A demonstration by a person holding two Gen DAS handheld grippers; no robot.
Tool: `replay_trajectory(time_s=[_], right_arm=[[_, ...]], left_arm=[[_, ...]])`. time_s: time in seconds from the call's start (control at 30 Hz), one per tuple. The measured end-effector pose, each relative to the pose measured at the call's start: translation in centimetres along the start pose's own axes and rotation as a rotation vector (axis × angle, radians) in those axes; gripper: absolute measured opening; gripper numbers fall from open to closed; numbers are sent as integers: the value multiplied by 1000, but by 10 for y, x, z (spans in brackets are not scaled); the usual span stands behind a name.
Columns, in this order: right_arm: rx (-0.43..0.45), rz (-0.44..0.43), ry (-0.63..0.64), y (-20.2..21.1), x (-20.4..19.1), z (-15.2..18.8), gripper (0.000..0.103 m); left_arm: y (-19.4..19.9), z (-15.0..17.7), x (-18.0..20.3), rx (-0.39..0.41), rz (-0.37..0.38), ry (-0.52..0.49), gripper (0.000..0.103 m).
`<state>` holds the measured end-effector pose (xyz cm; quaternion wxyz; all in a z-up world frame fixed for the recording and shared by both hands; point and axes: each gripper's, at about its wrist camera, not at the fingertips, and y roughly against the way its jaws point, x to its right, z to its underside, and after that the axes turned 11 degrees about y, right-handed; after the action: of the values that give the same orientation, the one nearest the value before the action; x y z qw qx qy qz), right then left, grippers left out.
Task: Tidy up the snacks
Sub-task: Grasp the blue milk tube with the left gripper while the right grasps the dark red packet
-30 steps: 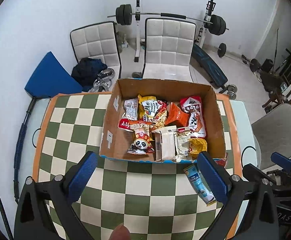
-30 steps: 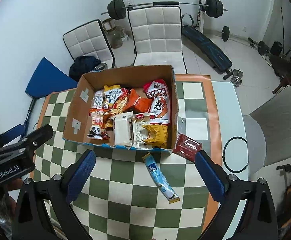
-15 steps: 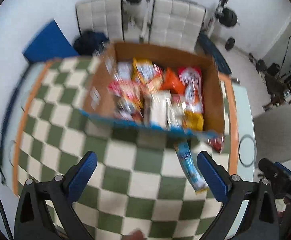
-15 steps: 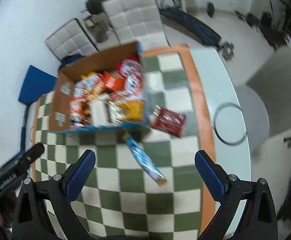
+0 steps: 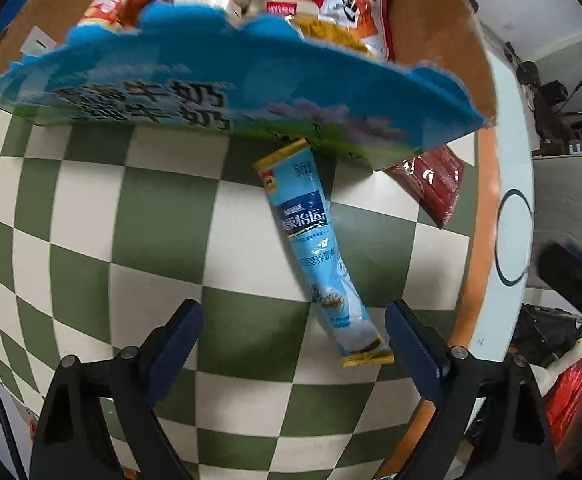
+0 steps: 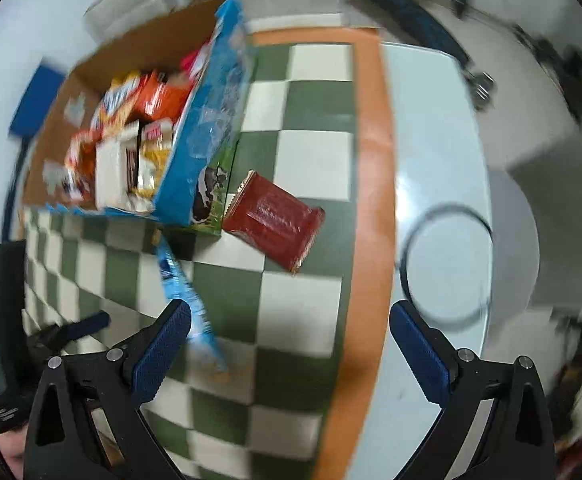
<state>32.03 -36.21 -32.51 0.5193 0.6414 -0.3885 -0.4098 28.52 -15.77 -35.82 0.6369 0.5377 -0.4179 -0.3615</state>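
Observation:
A cardboard box (image 5: pixel 431 8) with a blue printed side (image 6: pixel 195 152) holds several snack packets. A long light-blue sachet (image 5: pixel 315 248) lies on the chequered cloth (image 5: pixel 163 216) in front of it. Its lower end sits just inside the right finger of my left gripper (image 5: pixel 291 308). That gripper points down, its jaws are closing, and the pads touch nothing. A dark red packet (image 6: pixel 275 224) lies by the box's right corner, beyond my right gripper (image 6: pixel 290 308). The right gripper is open and holds nothing, with the sachet (image 6: pixel 187 300) beside its left finger.
The cloth has an orange border (image 6: pixel 371 152), and pale table (image 6: pixel 431 128) runs past it to the right edge. A dark ring (image 6: pixel 445 264) is marked there. My left gripper (image 6: pixel 71 328) shows blurred at the right wrist view's left edge. A chair (image 5: pixel 571 184) stands beyond the table.
Both grippers have dropped close to the table, so the box and cloth now fill the views. The left came over the blue sachet's lower end, the right nearer the red packet.

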Motion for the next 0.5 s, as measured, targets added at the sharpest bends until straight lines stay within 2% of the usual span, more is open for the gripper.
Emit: replay_trajectory(time_s=[0.27,0.5], right_arm=[[-83,32,366,-64,-21,-50,101],[-106,18,500,-96,-33,-66,101]], left_arm=[[-19,6,5,15,-7,98,93],[-30,12,10,23,-15,124,93]])
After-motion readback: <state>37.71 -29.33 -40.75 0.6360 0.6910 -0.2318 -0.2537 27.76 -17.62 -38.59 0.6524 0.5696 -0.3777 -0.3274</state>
